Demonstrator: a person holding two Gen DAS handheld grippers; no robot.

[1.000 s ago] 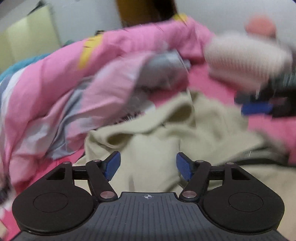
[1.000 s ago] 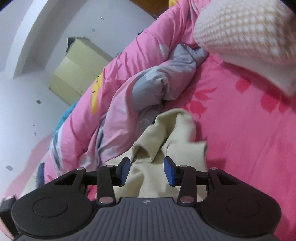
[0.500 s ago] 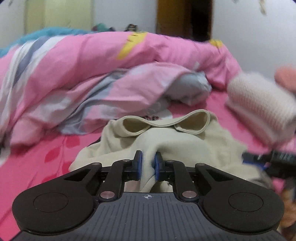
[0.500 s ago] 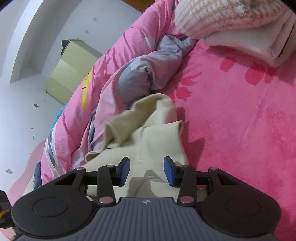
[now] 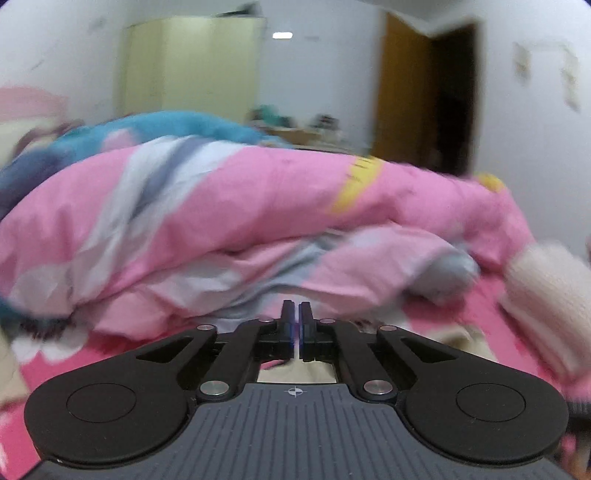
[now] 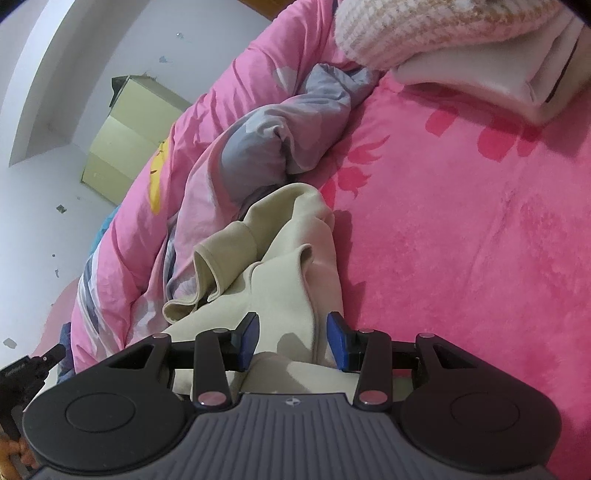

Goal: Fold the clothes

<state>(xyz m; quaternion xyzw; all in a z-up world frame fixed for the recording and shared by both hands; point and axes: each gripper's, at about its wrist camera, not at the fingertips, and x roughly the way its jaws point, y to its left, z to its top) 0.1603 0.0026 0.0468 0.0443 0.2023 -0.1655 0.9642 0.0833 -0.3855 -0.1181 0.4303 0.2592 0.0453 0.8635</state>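
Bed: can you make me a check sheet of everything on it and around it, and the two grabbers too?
Surface: pink sheet with red flowers, bare on the right.
Job's things: beige garment, crumpled and not folded, lying beside the duvet.
Clutter: pink and grey duvet bunched along the far side; folded knits at the sheet's far end.
Grippers: left gripper shut, and whether it pinches cloth cannot be seen; right gripper open, with the garment lying between its fingers.
Cables: nothing seen.
Surroundings: white walls, a pale yellow wardrobe and a brown door.
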